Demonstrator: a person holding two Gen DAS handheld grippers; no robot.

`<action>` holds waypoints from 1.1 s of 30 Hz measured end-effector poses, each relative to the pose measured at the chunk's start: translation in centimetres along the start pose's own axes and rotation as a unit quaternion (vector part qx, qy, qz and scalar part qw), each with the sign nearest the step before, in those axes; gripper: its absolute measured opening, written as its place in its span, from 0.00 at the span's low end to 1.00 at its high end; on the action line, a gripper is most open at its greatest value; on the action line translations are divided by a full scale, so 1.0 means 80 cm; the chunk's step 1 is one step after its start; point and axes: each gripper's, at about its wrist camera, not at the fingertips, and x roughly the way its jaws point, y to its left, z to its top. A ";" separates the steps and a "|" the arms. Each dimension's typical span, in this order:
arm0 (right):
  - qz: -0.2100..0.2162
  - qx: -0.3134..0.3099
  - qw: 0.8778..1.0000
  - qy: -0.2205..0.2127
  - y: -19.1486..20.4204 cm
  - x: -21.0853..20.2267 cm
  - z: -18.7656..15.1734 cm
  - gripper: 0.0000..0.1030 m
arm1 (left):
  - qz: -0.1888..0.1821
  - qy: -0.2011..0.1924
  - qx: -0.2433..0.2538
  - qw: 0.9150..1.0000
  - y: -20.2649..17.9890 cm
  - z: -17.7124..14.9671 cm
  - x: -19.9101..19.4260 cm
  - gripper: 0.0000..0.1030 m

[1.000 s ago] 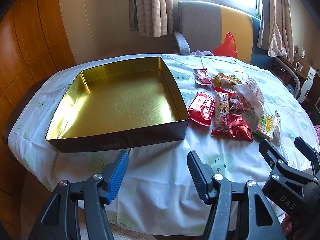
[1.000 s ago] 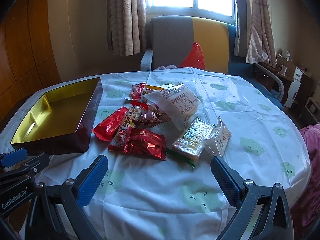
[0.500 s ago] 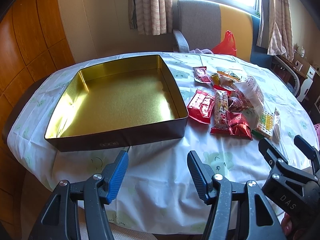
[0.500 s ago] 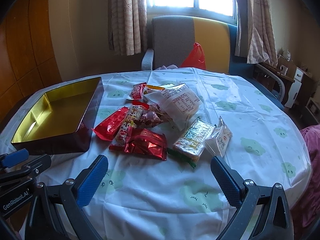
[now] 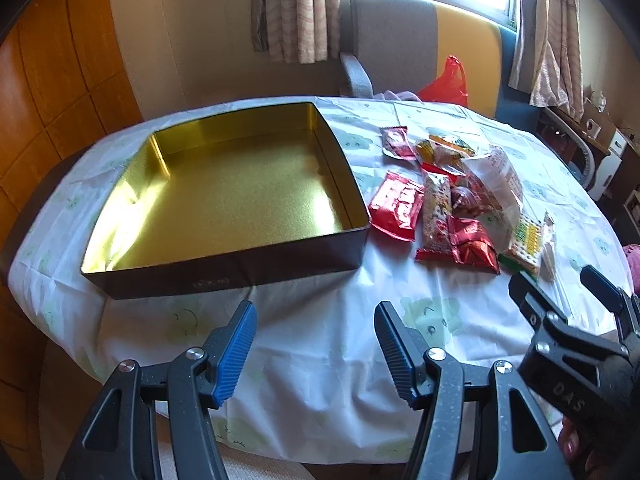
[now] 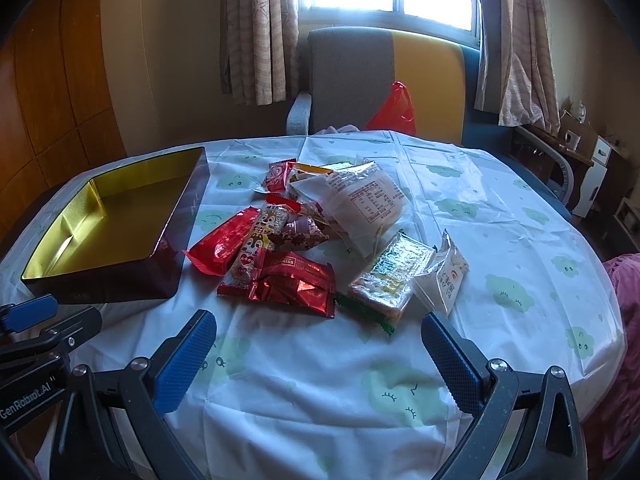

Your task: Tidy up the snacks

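My left hand-held gripper (image 5: pixel 314 346) and right hand-held gripper (image 6: pixel 318 354) both gape wide (holding nothing) near the snack packets (image 6: pixel 316 240) beside the gold tin (image 5: pixel 224 256).

— What was the tin (image 5: pixel 224 276) made of?
— Metal: gold and mirror-glossy inside, dark and smooth outside. It sat on a thin plastic-looking tablecloth (image 6: pixel 320 380), creased, with a soft sheen.

— And the snacks?
— Crinkled, shiny red foil packet (image 6: pixel 296 288); a clear, glossy film bag (image 6: pixel 364 200) with a printed label.

— The tools?
— The left gripper (image 5: pixel 314 350) was matt black plastic; its pads (image 5: pixel 236 356) were ribbed blue rubber. Behind stood a cloth-covered chair (image 6: pixel 348 76) and polished wood panelling (image 5: pixel 52 80).
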 end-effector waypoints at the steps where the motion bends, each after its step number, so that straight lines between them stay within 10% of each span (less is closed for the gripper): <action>1: -0.003 -0.001 1.000 -0.002 -0.002 0.001 0.001 1.00 | -0.009 0.004 0.000 1.000 0.000 -0.001 0.001 0.60; 9: 0.086 -0.010 0.994 0.069 -0.033 0.044 0.002 1.00 | -0.111 0.005 -0.015 0.994 0.006 -0.009 -0.001 0.60; 17: 0.005 0.035 0.999 0.017 -0.119 0.043 0.021 1.00 | -0.193 0.075 -0.004 0.978 -0.014 -0.015 0.020 0.60; 22: 0.023 0.138 0.989 0.042 -0.176 0.065 0.020 0.86 | -0.213 0.091 0.009 0.973 -0.029 -0.023 0.028 0.60; 33: 0.052 0.136 0.989 0.038 -0.168 0.112 0.034 0.66 | -0.224 0.116 0.014 0.967 -0.033 -0.034 0.034 0.60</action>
